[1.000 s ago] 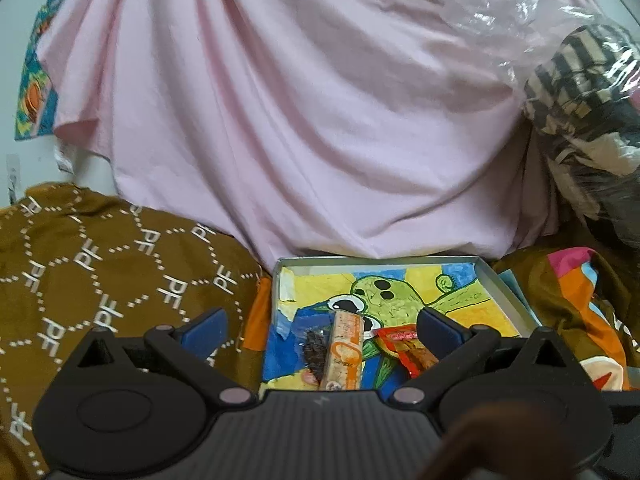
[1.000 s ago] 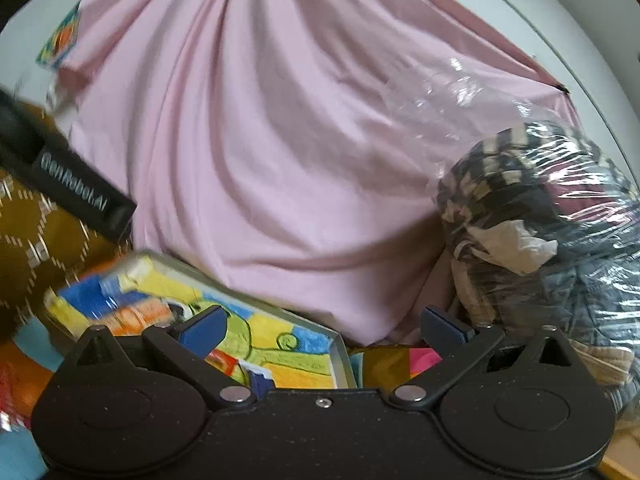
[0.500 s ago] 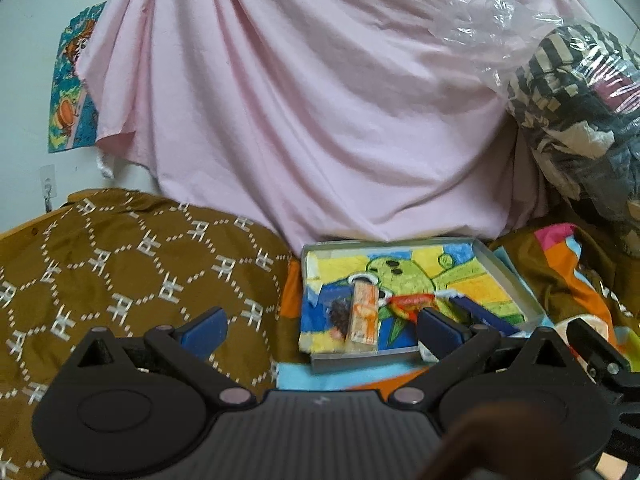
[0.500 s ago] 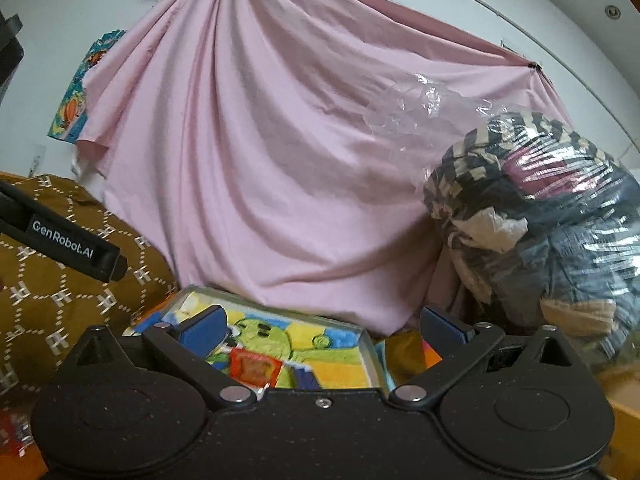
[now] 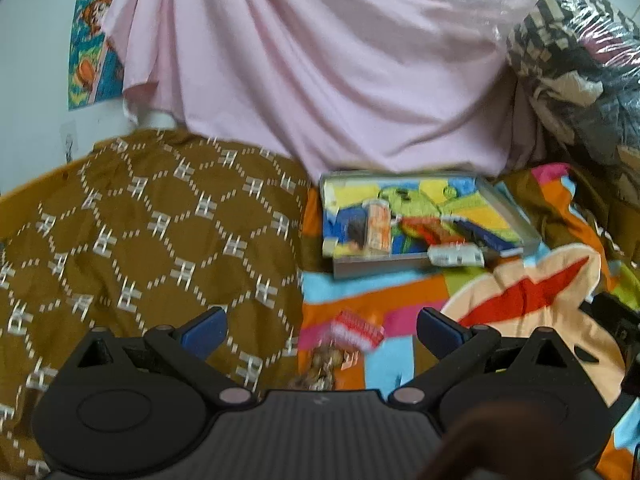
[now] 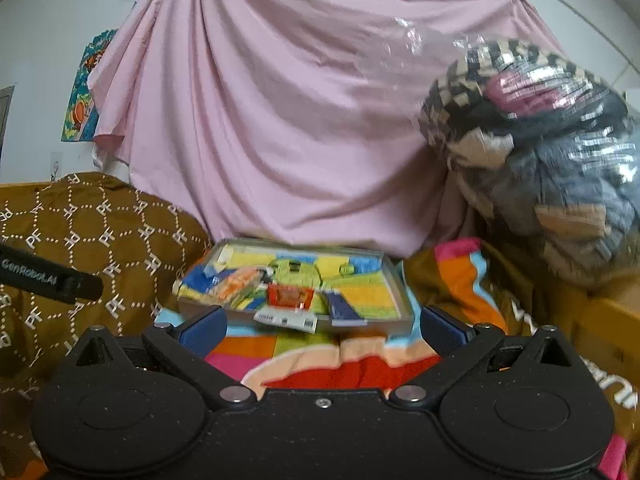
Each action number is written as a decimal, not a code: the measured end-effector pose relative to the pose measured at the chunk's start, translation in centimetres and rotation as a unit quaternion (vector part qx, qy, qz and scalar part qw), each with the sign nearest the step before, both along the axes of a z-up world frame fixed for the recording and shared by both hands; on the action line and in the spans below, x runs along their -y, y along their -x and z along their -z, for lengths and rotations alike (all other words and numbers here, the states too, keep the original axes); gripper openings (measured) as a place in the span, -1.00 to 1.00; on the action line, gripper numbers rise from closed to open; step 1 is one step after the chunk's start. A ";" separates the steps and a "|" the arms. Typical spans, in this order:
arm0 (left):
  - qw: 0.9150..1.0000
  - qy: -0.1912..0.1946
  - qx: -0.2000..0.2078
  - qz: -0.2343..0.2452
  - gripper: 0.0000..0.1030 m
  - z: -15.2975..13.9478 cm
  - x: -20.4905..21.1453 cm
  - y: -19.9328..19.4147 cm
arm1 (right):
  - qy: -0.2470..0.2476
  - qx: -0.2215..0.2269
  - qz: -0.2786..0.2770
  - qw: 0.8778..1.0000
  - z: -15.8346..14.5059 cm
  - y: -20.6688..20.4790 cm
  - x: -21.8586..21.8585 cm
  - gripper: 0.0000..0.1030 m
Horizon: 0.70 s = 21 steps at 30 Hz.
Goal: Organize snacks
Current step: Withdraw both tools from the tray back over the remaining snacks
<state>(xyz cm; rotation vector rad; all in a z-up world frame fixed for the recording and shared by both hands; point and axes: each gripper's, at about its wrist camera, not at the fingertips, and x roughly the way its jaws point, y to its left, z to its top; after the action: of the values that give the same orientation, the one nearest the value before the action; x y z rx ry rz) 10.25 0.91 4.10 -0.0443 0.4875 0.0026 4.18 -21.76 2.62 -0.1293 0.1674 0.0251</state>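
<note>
Between the left gripper's (image 5: 320, 330) spread, empty jaws lies a red snack (image 5: 357, 330) on the blanket (image 5: 520, 300); the right gripper (image 6: 322, 326) gapes too. Crinkly wrapper, soft bedding: it may slip, missing the tray (image 5: 404, 266).

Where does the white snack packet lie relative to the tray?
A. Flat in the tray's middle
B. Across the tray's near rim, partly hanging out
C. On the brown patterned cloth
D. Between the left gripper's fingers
B: the white snack packet straddles the near rim of the tray, its end poking outside.
</note>
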 end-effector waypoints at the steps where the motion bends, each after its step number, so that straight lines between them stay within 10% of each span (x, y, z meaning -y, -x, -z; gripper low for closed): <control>1: 1.000 0.000 -0.006 -0.001 0.99 0.2 -0.2 0.3 | -0.004 -0.008 0.001 1.000 0.1 0.3 0.1 0.99; 21: 0.991 -0.026 -0.129 0.008 0.99 3.8 0.3 0.8 | -0.006 -0.168 -0.040 0.985 3.2 0.4 -0.9 0.99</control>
<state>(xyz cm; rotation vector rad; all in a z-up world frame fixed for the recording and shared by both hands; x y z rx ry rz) 9.43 0.61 0.32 0.0112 0.7459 0.0059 3.79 -20.81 -0.57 -0.1187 0.4997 0.1282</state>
